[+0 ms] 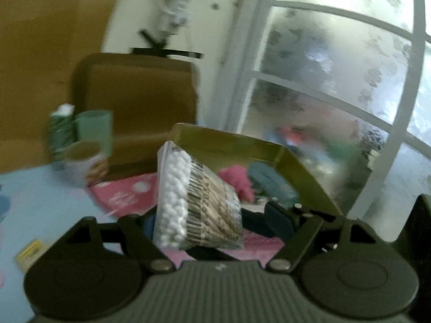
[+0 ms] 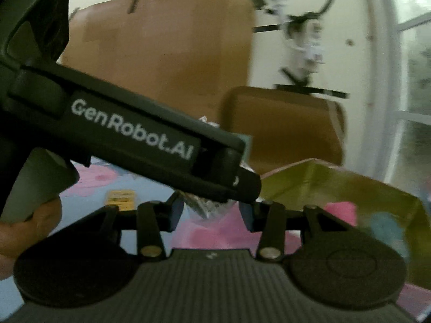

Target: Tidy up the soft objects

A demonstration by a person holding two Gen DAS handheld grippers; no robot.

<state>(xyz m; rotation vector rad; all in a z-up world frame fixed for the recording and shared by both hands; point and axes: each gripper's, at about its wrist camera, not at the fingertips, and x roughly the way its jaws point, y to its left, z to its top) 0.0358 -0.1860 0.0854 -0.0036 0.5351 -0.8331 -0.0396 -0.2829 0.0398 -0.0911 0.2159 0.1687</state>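
The left gripper [image 1: 199, 231] clamps a clear bag of cotton swabs [image 1: 198, 202], lifted and tilted just before the open olive box [image 1: 293, 167]. The bag shows white tips and a barcode; its lower edge is hidden between the fingers. The right gripper [image 2: 211, 212] stands spread around the bag's corner, not touching. Pink and teal soft things in the box are blurred.
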